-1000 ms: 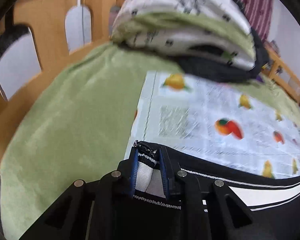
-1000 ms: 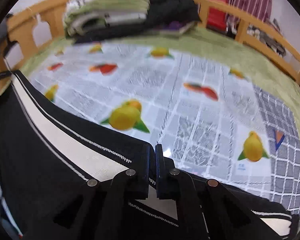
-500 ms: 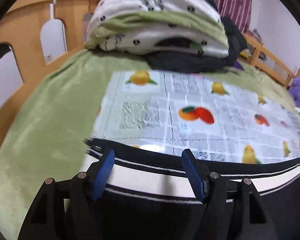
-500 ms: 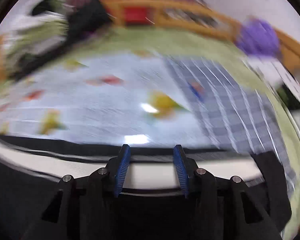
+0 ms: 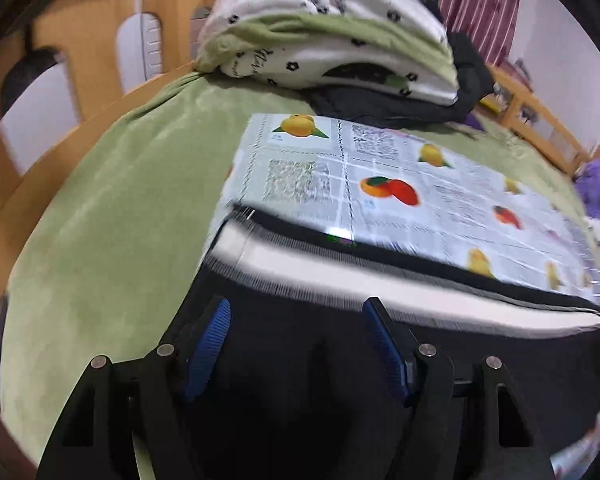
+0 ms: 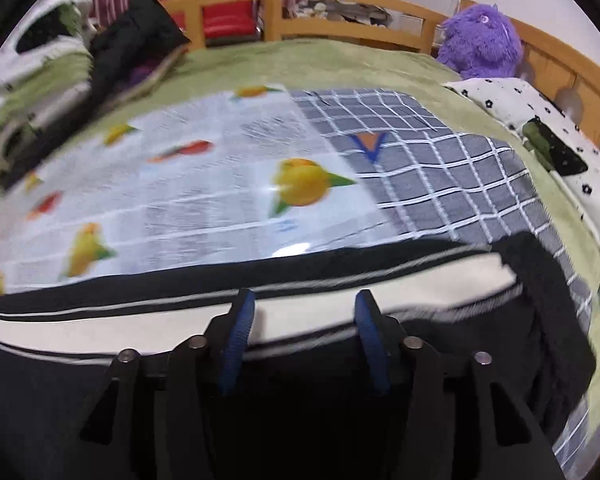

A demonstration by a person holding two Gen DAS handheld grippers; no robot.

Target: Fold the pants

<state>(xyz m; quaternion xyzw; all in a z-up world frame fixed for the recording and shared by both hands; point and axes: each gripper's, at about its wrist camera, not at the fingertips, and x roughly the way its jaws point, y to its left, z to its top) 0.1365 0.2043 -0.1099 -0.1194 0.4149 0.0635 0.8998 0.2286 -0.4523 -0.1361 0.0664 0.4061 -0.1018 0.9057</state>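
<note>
My left gripper spread empty, right gripper jaws opening off the pants, laid along the fruit-print mat's near edge; hasty withdrawal might snag and undo the fold.

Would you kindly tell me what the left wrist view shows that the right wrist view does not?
Only the left wrist view shows the arched wooden headboard and the left tool, open above the black pants and gripping nothing.

Only the right wrist view shows the purple plush toy, the blue checked cloth, the red cushion and the right tool, its jaws opening, with nothing pinched.

Both show the pants with their white stripe, the fruit-print sheet, the green blanket and the stacked bedding.
</note>
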